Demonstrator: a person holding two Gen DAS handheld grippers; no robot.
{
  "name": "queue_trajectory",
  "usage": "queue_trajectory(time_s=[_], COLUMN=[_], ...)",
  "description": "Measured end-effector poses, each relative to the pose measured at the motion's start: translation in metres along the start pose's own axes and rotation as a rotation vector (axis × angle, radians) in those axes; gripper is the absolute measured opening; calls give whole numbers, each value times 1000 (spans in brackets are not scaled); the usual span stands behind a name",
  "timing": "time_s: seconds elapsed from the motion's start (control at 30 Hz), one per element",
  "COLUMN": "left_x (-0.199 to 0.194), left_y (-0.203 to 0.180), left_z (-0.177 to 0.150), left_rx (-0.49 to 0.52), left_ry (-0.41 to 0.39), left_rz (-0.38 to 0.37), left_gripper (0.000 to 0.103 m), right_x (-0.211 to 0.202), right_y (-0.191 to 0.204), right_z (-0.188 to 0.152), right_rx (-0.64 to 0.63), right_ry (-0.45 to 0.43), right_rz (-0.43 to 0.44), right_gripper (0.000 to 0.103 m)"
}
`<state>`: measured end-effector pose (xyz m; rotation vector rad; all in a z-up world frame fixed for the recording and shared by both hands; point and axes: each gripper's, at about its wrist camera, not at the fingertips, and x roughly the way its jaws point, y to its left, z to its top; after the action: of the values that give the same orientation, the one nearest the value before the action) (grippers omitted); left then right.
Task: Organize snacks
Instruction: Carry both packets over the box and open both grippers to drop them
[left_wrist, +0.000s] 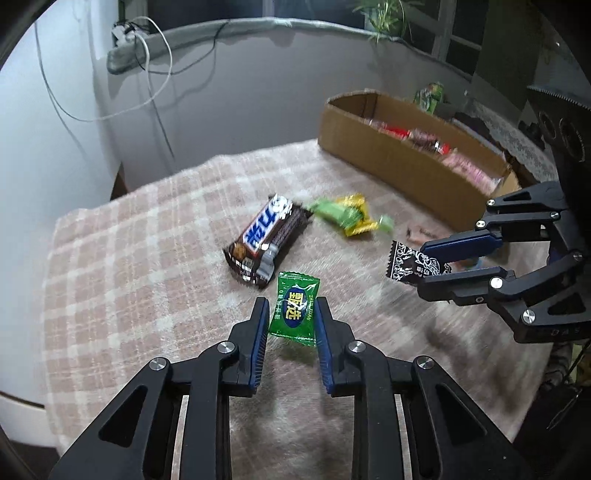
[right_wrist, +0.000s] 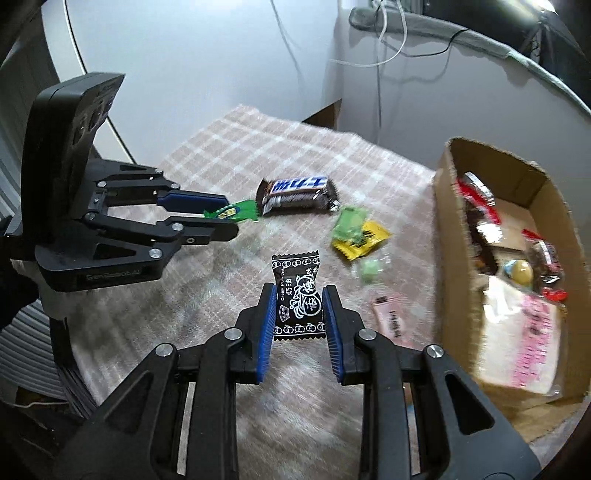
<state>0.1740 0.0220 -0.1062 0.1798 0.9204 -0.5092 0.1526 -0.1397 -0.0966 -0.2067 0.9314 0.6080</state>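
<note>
My left gripper (left_wrist: 291, 306) is shut on a green candy packet (left_wrist: 295, 314), held a little above the checked cloth (left_wrist: 129, 258). From the right wrist view the same left gripper (right_wrist: 231, 216) shows at the left, the green candy packet (right_wrist: 232, 211) pinched at its tips. My right gripper (right_wrist: 300, 295) is shut on a black candy packet (right_wrist: 299, 299) with white print. It appears in the left wrist view as the right gripper (left_wrist: 428, 264) holding the black candy packet (left_wrist: 413, 264). A brown chocolate bar (left_wrist: 267, 240) lies on the cloth, with green and yellow candies (left_wrist: 351, 216) beside it.
An open cardboard box (right_wrist: 447, 221) with several snacks inside stands at the right end of the table. A pink packet (right_wrist: 393, 319) lies on the cloth close to the box. Behind the table are a white wall (left_wrist: 240, 110) and hanging cables (left_wrist: 155, 66).
</note>
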Motion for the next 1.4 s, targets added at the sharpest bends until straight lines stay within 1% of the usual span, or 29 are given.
queue_trajectory(time_s=[0.2,0.37,0.53,0.77,1.03,1.4], left_x=[-24,-35,-38,-38,-28,3], left_y=[-10,-26,-46,-71,-95,-111], left_z=[17,34,50,72,93,117], left_rx=[-7,13,45,70,87,63], left_ry=[-55,-96,-121,-152,-166,-152], left_rz=[-3,-1,-4,-12,-25,-47], left_gripper=[23,23,23,23,23,23], right_x=[-28,-53,-73,-92,-99,-84], right_y=[-15,-34,-53,-83,-118,-171], right_z=[1,1,2,1,2,13], right_rx=[23,40,51,77,119,190], right_ry=[-47,-82,-108,-130,-140,-117], right_rz=[-29,-59,-93,-125,-140,-158], right_gripper=[26,26,26,26,26,26])
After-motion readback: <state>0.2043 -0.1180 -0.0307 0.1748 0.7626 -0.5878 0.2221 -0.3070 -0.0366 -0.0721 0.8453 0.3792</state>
